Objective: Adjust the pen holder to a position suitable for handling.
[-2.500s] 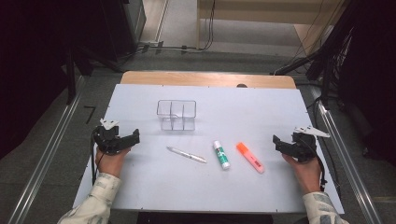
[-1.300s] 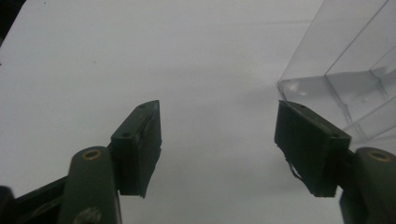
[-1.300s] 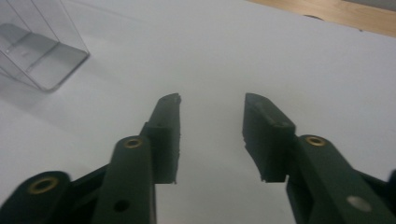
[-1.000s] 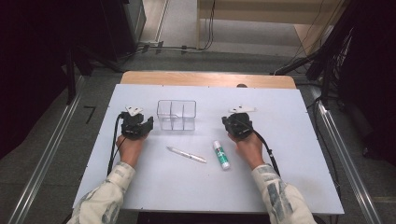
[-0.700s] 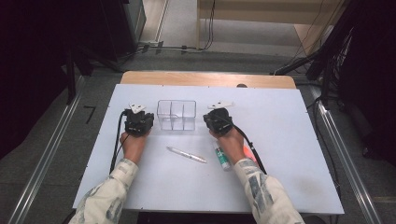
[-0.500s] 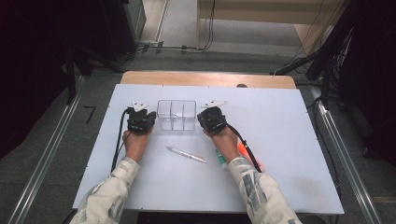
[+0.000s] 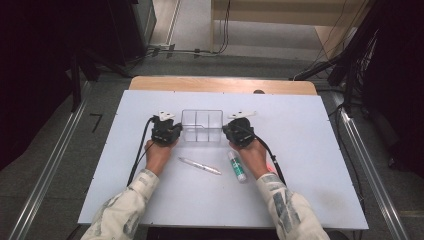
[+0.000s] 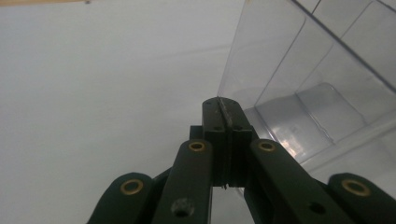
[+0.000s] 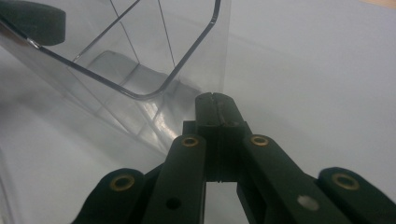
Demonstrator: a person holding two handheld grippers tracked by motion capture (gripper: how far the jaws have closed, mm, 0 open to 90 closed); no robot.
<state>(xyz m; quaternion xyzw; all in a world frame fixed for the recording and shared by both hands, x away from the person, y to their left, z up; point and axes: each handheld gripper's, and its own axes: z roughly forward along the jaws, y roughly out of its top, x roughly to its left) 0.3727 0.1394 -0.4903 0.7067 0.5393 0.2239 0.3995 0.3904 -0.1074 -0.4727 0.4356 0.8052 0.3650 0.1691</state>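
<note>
White tabletop [image 7: 310, 130] is the biggest thing I have to work with, and the clear plastic organizer [image 7: 202, 126] sits on it a little behind centre, with my two grippers flanking it. My left gripper [image 7: 167, 131] is at its left wall and my right gripper [image 7: 238, 132] at its right wall, each just beside or touching the plastic; I cannot tell which. Both pairs of tongs are pressed together with nothing between them, as the gripper views show. My worry is that this bin looks light and slick: if I squeeze it from both sides unevenly, it could skid, twist or tip. Pushing it toward me could run it into the pen [image 7: 200, 166] and the glue stick [image 7: 237, 166] lying just in front. The orange marker [image 7: 272, 164] is mostly hidden behind my right forearm, so I could knock it unseen.
</note>
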